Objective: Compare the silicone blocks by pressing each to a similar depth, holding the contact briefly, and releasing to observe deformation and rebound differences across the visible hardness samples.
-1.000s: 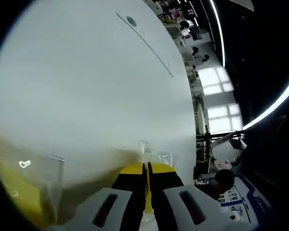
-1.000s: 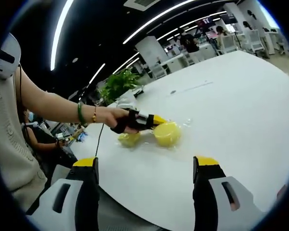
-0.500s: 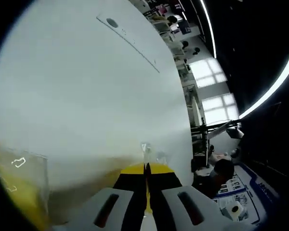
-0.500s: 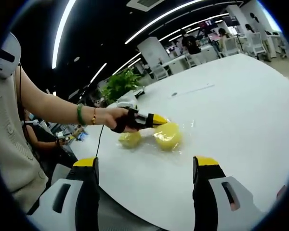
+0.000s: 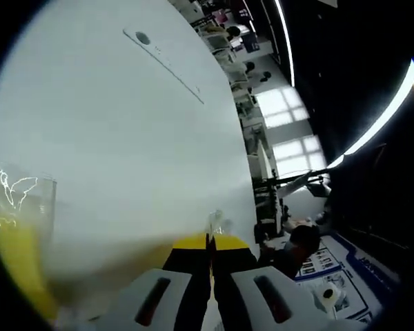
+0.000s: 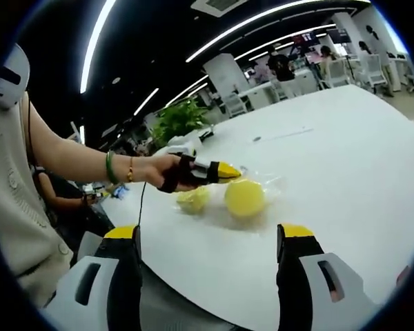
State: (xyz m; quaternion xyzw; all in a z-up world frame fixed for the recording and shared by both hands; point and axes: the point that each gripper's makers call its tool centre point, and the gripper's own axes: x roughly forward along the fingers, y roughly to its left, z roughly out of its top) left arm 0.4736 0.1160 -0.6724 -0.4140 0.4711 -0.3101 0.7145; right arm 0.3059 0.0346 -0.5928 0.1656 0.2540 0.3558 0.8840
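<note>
Two yellow silicone blocks lie on the white table (image 6: pixel 345 158), both in clear plastic wrap: a larger one (image 6: pixel 245 198) and a smaller one (image 6: pixel 193 200) to its left. A hand holds my left gripper (image 6: pixel 231 169) just above the larger block's upper left edge. Its jaws are shut, and a wisp of the clear wrap (image 5: pixel 214 222) sticks out from the left gripper's (image 5: pixel 208 238) tips. One wrapped yellow block (image 5: pixel 14 255) is blurred at the left edge of the left gripper view. My right gripper (image 6: pixel 208 234) hangs open, well short of the blocks, holding nothing.
The table's near edge (image 6: pixel 214 303) curves under my right gripper. A thin strip with a dark dot (image 5: pixel 162 58) lies far across the table. A green plant (image 6: pixel 176 121), desks and people stand beyond the far side. The person's arm (image 6: pixel 69 158) reaches in from the left.
The left gripper has tilted while pinching the wrap. The larger block now shows a rounder face and sits slightly to the right. The right gripper stays open.
</note>
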